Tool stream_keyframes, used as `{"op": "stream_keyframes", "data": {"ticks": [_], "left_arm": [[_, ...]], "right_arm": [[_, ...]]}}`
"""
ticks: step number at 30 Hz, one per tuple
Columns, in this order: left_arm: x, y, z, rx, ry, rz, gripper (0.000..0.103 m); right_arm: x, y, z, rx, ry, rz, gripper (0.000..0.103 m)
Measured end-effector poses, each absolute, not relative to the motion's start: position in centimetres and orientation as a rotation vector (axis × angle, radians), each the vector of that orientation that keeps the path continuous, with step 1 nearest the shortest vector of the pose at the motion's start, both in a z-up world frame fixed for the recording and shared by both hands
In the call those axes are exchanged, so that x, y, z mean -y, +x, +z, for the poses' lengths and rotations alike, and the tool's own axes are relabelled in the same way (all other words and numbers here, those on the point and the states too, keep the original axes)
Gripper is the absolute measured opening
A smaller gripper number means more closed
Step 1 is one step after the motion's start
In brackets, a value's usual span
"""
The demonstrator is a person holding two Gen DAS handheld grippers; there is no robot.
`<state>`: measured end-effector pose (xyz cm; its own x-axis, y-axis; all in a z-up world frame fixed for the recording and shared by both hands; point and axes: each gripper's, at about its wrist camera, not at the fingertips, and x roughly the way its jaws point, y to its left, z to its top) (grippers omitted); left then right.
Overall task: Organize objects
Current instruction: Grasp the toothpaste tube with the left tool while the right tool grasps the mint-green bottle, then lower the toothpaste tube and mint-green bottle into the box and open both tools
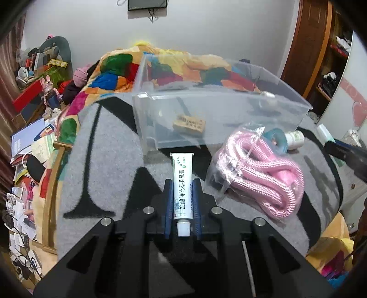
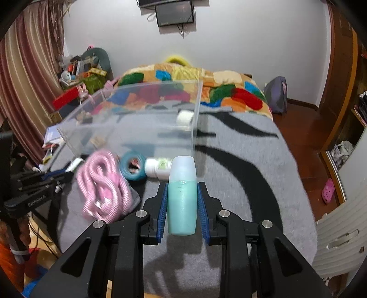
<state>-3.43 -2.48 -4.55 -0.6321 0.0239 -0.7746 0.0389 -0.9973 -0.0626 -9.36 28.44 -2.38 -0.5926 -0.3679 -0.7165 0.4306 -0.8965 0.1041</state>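
Your left gripper (image 1: 182,201) clamps the ointment tube (image 1: 182,183), its long axis pointing at the clear bin (image 1: 229,110) just ahead; your right gripper (image 2: 182,206) clamps the teal bottle (image 2: 182,199).

Bedroom: white wall (image 2: 240,34), wall-mounted screen (image 2: 174,12), striped curtain (image 2: 25,75), wooden wardrobe (image 1: 316,45), patchwork quilt (image 2: 224,91), grey blanket (image 2: 252,160).

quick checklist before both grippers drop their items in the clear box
1. Left gripper shut on ointment tube: ok.
2. Right gripper shut on teal bottle: ok.
3. Clear box open on top: ok.
4. Free floor space inside, beside the tan block and white roll: ok.
5. Either item already over the box: not ok.
6. Tube cap tight: cannot tell.
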Motion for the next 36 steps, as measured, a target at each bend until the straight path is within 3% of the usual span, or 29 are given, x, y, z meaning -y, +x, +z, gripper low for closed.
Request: {"op": "stream_keyframes", "data": {"ticks": [15, 26, 36], "left_arm": [[3.0, -5.2, 3.3, -0.142, 1.105, -2.990, 0.015], [3.5, -12.4, 1.2, -0.147, 1.292, -2.917, 0.015], [2.3, -14.2, -0.1, -0.149, 1.352, -2.900, 0.016]], "right_arm": [[-24.9, -13.4, 2.7, -0.060, 0.909, -2.480, 0.023], [-19.0, -19.1, 0.3, -0.146, 1.048, -2.382, 0.023], [-16.3, -19.9, -2.1, -0.271, 1.111, -2.303, 0.023]]}}
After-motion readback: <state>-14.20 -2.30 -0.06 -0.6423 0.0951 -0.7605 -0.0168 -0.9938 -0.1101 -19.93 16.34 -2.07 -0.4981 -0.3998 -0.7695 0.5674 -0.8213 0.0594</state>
